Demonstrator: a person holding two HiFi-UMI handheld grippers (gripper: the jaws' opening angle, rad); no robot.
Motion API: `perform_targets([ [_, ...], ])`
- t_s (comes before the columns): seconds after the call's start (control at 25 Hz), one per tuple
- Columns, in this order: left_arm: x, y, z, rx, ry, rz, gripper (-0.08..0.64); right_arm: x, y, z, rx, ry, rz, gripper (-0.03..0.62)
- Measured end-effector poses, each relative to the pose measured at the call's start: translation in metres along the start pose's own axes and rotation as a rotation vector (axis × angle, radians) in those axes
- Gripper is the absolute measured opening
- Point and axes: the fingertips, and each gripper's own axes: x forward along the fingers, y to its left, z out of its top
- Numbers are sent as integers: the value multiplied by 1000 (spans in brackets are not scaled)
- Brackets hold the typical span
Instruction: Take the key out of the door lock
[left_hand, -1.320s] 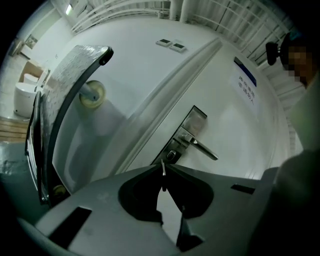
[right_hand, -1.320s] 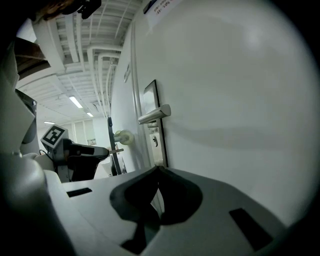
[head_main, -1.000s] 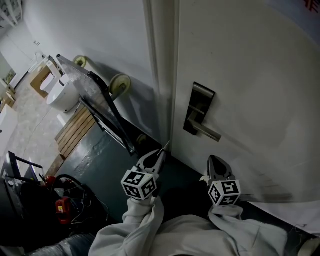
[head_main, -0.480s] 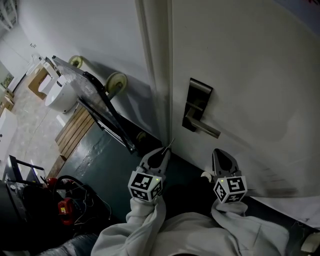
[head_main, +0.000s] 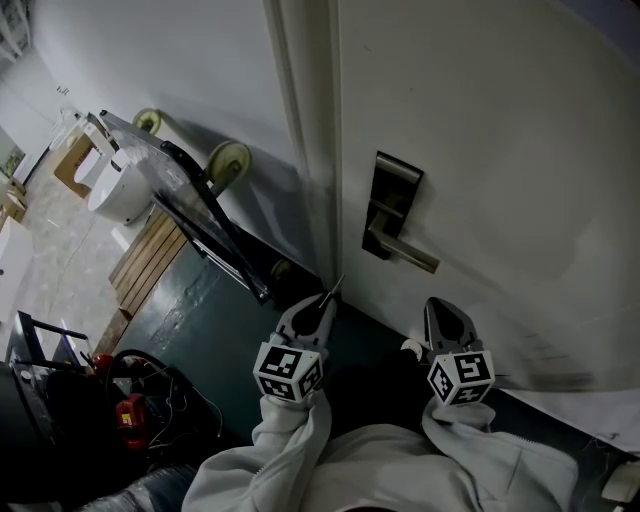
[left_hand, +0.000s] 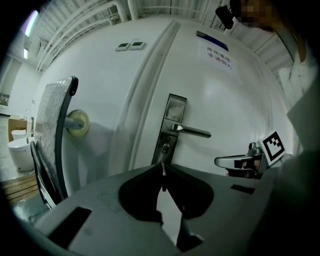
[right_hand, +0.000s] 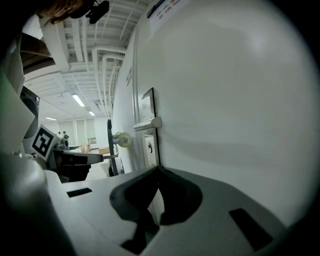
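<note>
Because the key is small, stiff, light and likely slick, the left claw clamps its flat sides tightly; the right claw sits closed, empty.

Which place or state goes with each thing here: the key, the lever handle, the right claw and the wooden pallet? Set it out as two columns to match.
Things:
1. key
2. lever handle
3. right claw
4. wooden pallet

Place or state:
A. shut, nothing in it
B. on the door
C. flat on the floor
D. clamped in the left claw

Pairs: 1-D, 2-B, 3-A, 4-C.
</note>
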Motion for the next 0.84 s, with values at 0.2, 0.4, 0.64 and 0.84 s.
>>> perform_targets([
  [0.2,-1,0,-2,-14,2,5,26,-2,-1,-3,26,4,1,51],
  [0.4,0,1,-2,-23,0,15,27,-3,-4,-6,45,5,3,51],
  [0.64,1,1,-6,-38,5,25,27,-3,-8,-9,52,10,-3,51],
  [0.84,4,1,-9,-48,9,27,28,-2,-10,-12,56,15,-1,51],
])
